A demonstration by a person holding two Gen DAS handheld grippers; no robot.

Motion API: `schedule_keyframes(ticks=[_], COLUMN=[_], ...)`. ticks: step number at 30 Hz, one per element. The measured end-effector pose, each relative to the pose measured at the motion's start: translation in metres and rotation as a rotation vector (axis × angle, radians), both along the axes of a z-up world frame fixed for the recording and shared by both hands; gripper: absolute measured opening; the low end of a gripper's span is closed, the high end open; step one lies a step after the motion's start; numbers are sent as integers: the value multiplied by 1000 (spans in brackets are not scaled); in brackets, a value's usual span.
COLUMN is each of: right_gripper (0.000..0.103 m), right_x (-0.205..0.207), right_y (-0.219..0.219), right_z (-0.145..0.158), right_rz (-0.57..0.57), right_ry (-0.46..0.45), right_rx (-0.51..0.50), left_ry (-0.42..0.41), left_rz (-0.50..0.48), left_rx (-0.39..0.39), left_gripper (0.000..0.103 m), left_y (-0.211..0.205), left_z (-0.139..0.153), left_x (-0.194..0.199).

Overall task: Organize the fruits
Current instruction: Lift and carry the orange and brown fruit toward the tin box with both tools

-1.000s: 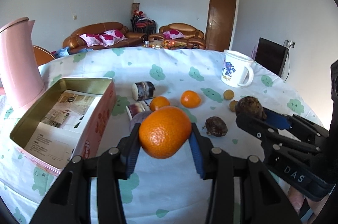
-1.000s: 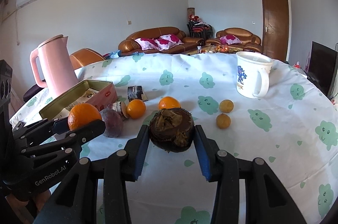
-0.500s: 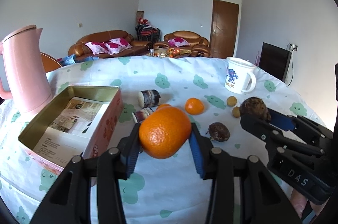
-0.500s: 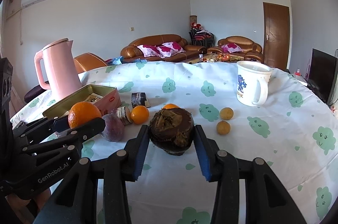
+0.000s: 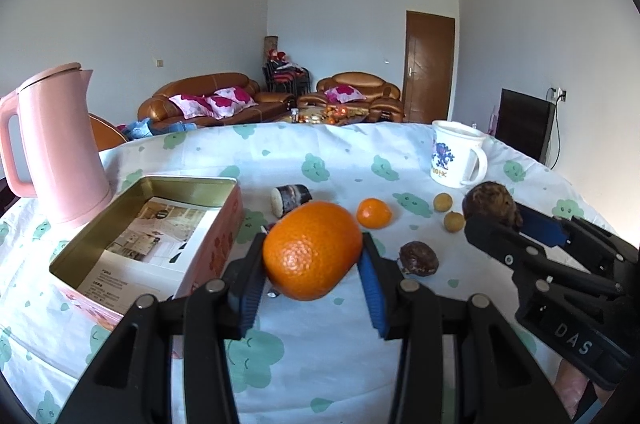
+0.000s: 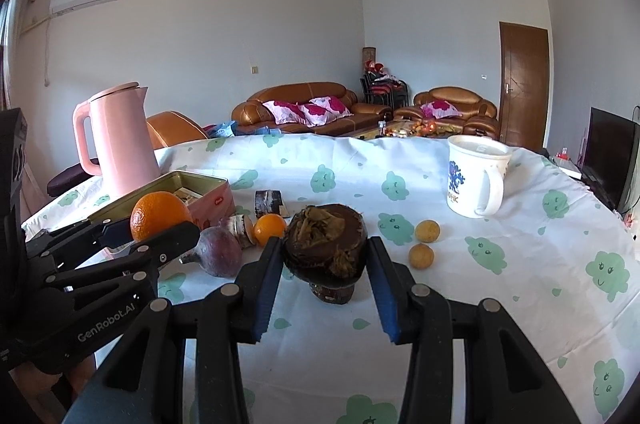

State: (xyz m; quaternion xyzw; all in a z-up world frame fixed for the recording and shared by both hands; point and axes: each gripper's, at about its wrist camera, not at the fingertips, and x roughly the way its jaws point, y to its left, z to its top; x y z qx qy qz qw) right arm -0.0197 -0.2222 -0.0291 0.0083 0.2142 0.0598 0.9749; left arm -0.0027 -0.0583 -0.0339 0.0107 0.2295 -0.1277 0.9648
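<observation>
At far left we note a pink kettle (image 5: 60,144) standing behind an open tin (image 5: 152,236) lined with printed paper. Just right of the tin, the left gripper (image 5: 312,256) is clamped on a large orange (image 5: 312,250), held clear above the tablecloth (image 5: 320,364). Beyond it lie a small orange (image 5: 374,213) and a dark fruit (image 5: 419,258). Further right, the right gripper (image 6: 324,256) is clamped on a brown fruit (image 6: 325,248), also raised. Two small yellow fruits (image 6: 427,231) rest near a white mug (image 6: 476,180) at right.
</observation>
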Motion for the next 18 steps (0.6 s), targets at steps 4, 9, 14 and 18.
schedule_keyframes(ticks=[4,9,14,18], right_gripper=[45,45,45,45], right_x=[-1,0,5,11], right_y=[2,7,14,19], right_z=[0,1,7,11], right_rz=[-2,5,28,43], right_ry=[-4,-9,-13,-13], right_rx=[-10,-34,-44,-55], left_ry=[-17,-21,-19,-15], left_rz=[9,23,45,71], left_rx=[6,13,19,33], left_gripper=[45,45,45,45], left_y=[2,8,15,22], left_z=[1,3,6,8], left_x=[-2,-2,1,4])
